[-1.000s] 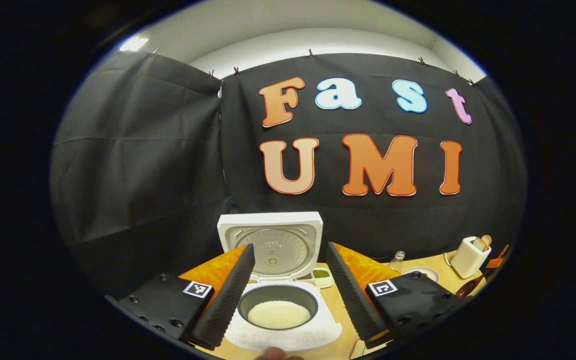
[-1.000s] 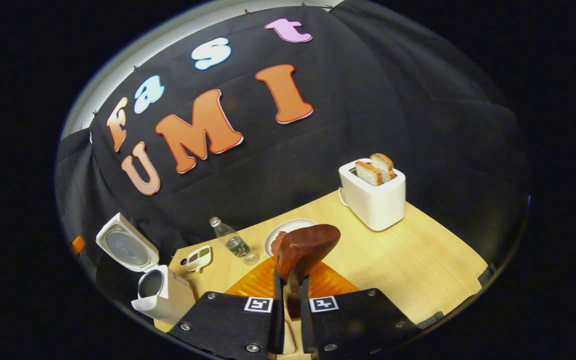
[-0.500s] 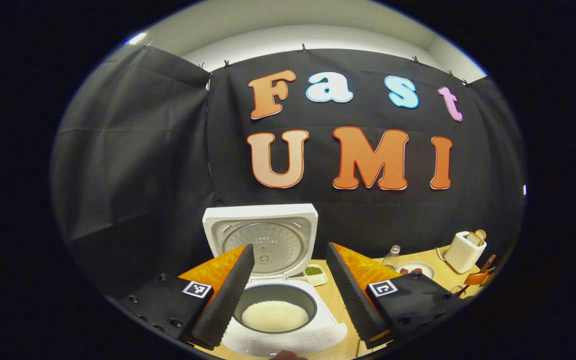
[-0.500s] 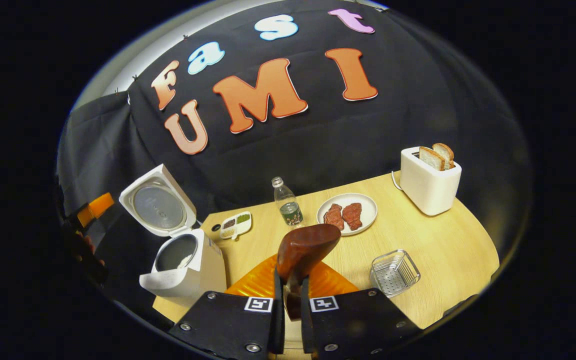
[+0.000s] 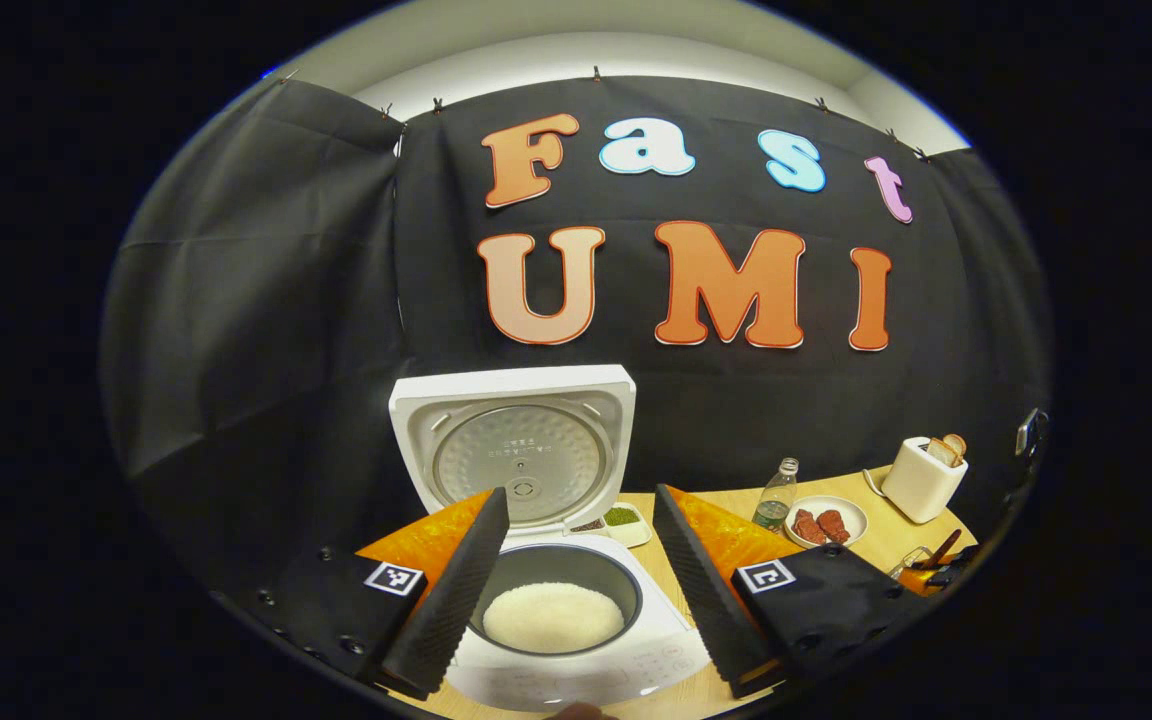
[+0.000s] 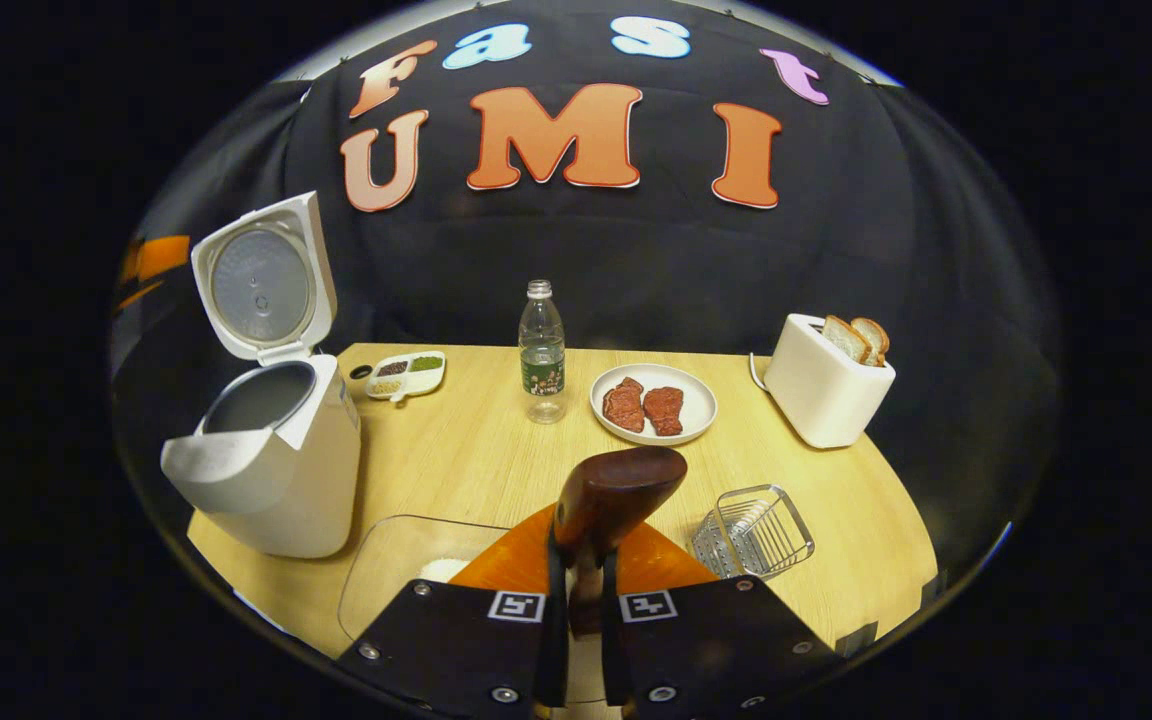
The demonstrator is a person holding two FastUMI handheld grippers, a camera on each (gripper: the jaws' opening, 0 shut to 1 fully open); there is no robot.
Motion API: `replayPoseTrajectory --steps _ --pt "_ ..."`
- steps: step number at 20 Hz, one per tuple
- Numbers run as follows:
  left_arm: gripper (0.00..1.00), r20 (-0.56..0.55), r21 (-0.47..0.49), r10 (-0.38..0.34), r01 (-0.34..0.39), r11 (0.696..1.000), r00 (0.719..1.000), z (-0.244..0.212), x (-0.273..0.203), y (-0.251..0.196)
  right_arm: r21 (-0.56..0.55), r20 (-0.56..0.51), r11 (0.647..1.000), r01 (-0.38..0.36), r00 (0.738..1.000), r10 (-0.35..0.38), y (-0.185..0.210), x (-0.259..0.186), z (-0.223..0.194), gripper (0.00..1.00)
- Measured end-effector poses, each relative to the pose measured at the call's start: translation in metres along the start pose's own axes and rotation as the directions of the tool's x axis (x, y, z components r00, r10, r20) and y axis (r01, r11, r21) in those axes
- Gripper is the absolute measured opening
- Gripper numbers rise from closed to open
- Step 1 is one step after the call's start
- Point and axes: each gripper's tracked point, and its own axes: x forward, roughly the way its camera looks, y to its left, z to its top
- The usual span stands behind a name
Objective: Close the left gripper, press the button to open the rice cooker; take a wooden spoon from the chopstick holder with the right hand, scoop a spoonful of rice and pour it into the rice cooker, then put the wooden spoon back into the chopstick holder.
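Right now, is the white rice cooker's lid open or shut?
Open: the white rice cooker has its lid hinged upright, exposing rice in the pot.

Black cloth (image 5: 266, 300) hangs in creased panels ahead of the jaws, clipped along its top edge and wrapping round both sides. Above it runs a pale wall (image 5: 616, 70) under even, soft light. Below the cloth, just beyond the jaws, lies a light wooden desk (image 6: 476, 450) with a rounded front edge.
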Motion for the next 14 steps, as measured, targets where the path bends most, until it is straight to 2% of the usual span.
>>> replayPoseTrajectory --steps 2,3,4,7,10,14 --pt "0.96 -0.003 0.004 -0.003 0.003 1.000 1.000 -0.003 0.000 0.001 -0.071 0.019 0.997 0.034 0.999 -0.033 0.004 0.005 -0.007 0.13" --pt "0.96 -0.006 0.010 -0.003 0.003 1.000 1.000 -0.004 0.001 0.003 -0.103 0.031 0.993 0.054 0.998 -0.051 0.006 0.008 -0.012 0.09" --pt "0.98 -0.010 0.016 0.000 0.000 1.000 1.000 -0.007 0.002 0.005 -0.137 0.031 0.988 0.068 0.997 -0.064 0.008 0.011 -0.018 0.12" --pt "0.98 -0.031 0.026 0.008 -0.007 1.000 0.999 -0.014 0.003 0.011 -0.182 0.088 0.976 0.119 0.991 -0.104 0.011 0.011 -0.019 0.11" --pt "0.98 -0.052 0.026 0.014 -0.013 1.000 0.999 -0.020 0.005 0.016 -0.168 0.093 0.980 0.107 0.991 -0.093 0.018 0.005 -0.033 0.11" --pt "0.98 -0.089 0.019 -0.002 0.003 1.000 0.996 -0.032 0.010 0.008 -0.190 0.155 0.976 0.104 0.985 -0.075 0.027 -0.005 -0.038 0.11"
